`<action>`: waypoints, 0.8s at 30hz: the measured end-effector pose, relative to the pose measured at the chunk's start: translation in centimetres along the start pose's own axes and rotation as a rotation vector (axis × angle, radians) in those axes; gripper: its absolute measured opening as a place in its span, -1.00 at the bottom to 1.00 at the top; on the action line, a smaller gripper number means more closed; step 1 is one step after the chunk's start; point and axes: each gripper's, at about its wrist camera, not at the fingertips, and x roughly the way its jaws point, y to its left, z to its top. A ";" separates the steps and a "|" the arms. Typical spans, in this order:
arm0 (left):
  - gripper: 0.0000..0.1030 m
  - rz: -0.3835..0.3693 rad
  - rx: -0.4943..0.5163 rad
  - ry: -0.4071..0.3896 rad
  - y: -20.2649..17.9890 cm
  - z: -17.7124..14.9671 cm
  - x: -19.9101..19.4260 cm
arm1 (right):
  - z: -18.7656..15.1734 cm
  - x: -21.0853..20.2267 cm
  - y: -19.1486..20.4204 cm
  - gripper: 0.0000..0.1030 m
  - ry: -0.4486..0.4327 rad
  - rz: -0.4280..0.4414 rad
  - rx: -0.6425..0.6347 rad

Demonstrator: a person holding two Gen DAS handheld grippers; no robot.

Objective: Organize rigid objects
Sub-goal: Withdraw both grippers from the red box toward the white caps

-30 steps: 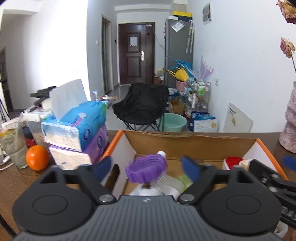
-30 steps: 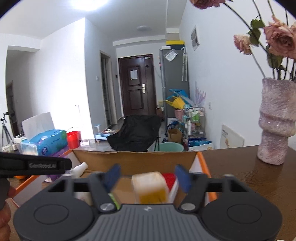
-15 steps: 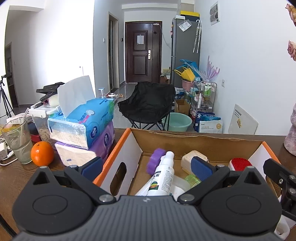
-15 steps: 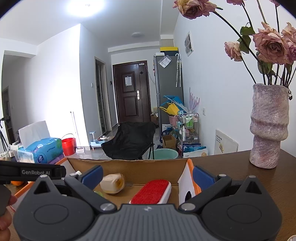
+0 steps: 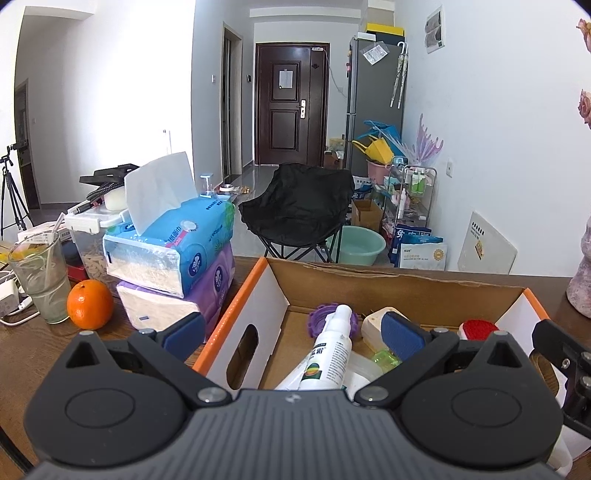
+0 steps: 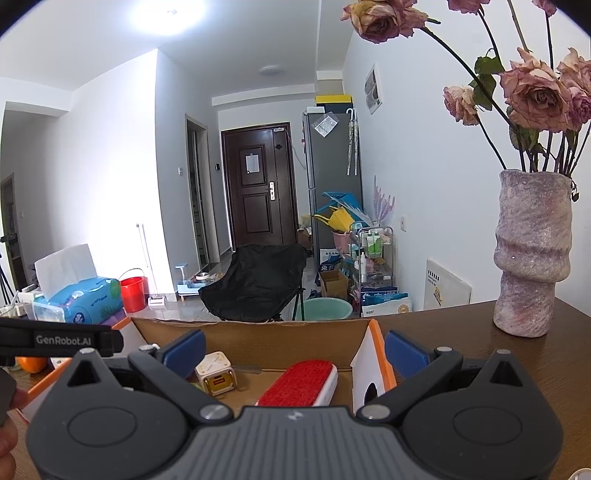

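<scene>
Left wrist | box (image 5: 406, 295): one bottle (image 5: 328, 354), one brush (image 5: 476, 328) | both claws wide, empty

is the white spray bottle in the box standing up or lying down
Lying down. In the left wrist view the spray bottle rests tilted on other items inside the cardboard box, its nozzle end pointing at the far wall, against a purple lid.

White walls enclose a narrow room with a glossy pale tiled floor (image 5: 255, 192). A dark brown panelled door (image 5: 291, 107) closes the far end, beside a tall grey refrigerator (image 5: 373, 103) with white folded umbrellas (image 5: 399, 74) hanging on its side. A black folding fabric chair (image 5: 299, 206) stands mid-floor, a pale green plastic basin (image 5: 356, 245) just beside it. A bright round ceiling light (image 6: 166, 11) glares overhead. The brown wooden surface (image 6: 461, 332) fills the foreground.
</scene>
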 end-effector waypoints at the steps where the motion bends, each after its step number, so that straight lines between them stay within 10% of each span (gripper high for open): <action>1: 1.00 0.001 0.001 -0.001 0.0 0.0 -0.2 | 0.0 -0.2 0.0 1.00 -0.003 -0.001 0.000; 24: 1.00 0.000 -0.014 0.011 -0.3 -2.0 -4.7 | -0.3 -5.3 -1.5 1.00 -0.036 -0.014 0.008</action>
